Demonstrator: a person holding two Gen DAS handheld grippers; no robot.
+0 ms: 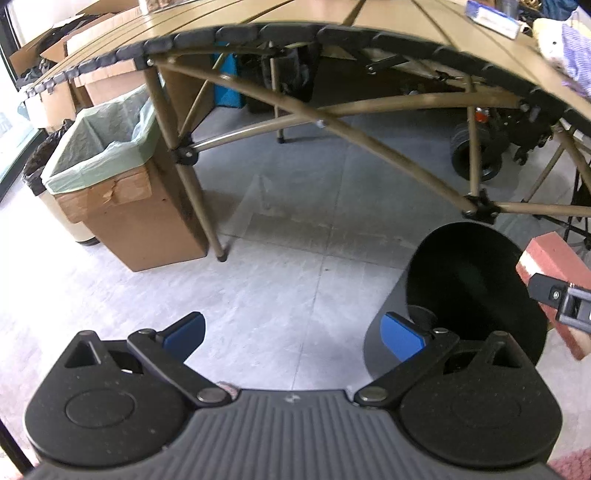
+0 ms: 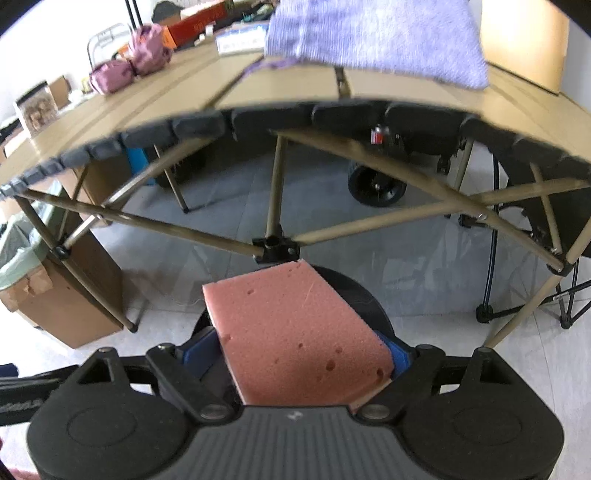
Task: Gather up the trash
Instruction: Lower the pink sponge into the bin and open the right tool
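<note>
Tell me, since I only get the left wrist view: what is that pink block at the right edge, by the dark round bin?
Observer: A pink sponge, pocked with small holes, clamped between the blue pads of the right gripper.
Operator: Is anything else pink around?
Observer: Yes, two pinkish-purple pouches sit on the far left of the table top.
Operator: And the purple scrap at my table's edge?
Observer: It is a broad lavender knitted cloth, lying flat near the table's front edge.
</note>
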